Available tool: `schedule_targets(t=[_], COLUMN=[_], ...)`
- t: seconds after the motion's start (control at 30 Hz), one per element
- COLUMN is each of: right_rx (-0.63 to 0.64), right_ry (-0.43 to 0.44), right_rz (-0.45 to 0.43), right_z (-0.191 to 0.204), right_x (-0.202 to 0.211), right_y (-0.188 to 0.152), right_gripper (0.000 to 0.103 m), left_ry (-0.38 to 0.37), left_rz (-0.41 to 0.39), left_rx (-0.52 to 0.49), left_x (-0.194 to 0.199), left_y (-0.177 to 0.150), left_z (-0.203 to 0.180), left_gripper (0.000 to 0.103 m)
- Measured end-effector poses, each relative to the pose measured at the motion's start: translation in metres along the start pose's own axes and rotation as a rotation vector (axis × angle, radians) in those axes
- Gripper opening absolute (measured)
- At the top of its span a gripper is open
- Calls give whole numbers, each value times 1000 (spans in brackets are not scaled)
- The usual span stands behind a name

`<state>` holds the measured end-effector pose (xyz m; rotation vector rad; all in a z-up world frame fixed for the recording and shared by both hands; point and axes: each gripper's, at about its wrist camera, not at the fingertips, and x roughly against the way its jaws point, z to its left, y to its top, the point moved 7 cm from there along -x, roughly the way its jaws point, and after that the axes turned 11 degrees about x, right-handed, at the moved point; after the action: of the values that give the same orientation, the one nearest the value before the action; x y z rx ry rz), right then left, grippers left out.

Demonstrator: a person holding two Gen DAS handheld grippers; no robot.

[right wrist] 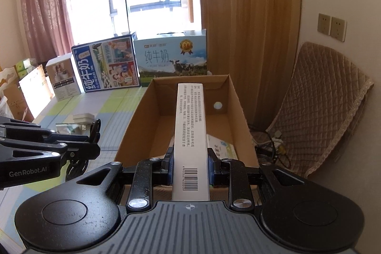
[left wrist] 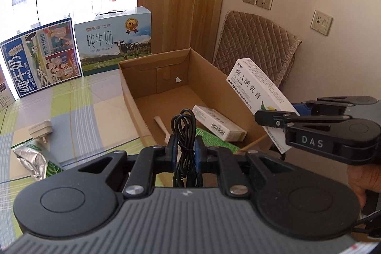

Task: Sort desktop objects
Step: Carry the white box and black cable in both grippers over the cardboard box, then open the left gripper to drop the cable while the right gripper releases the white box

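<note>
My left gripper (left wrist: 186, 149) is shut on a coiled black cable (left wrist: 184, 127) and holds it above the near edge of the open cardboard box (left wrist: 129, 89). My right gripper (right wrist: 190, 162) is shut on a long white medicine box (right wrist: 189, 125) and holds it over the cardboard box (right wrist: 133, 127); this white box also shows in the left wrist view (left wrist: 258, 89). Inside the cardboard box lie a small white carton (left wrist: 219, 122), a green pack (left wrist: 214, 143) and wooden sticks (left wrist: 162, 129).
A white plug adapter (left wrist: 40, 131) and a crumpled foil packet (left wrist: 33, 158) lie on the checked tabletop (left wrist: 78, 116) at the left. Two milk cartons (left wrist: 114, 42) stand at the back. A quilted chair (left wrist: 257, 44) stands by the wall on the right.
</note>
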<state>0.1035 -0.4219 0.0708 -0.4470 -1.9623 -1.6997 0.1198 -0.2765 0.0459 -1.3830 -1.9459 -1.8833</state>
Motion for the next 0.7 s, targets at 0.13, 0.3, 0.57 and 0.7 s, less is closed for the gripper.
schedule_targets(t=[0.13,0.3,0.57,0.7], right_rx=[-2,-7,-12,-16], right_ry=[-4,0,5,4], right_rz=[3,10,20,25], right_z=[-9,-18,-25,-28], right_x=[-13,-27,-42,-47], right_y=[4,7,8,7], right_gripper=[23,23,23,23], left_ry=[-10,-14,-10,-7], left_rz=[8,16,36,44], left_rx=[8,13,15,25], left_x=[-13,-30,-51,-59], left_y=[7,13,13,14], left_z=[-4,-10,-10,-6], left_gripper=[11,11,11,11])
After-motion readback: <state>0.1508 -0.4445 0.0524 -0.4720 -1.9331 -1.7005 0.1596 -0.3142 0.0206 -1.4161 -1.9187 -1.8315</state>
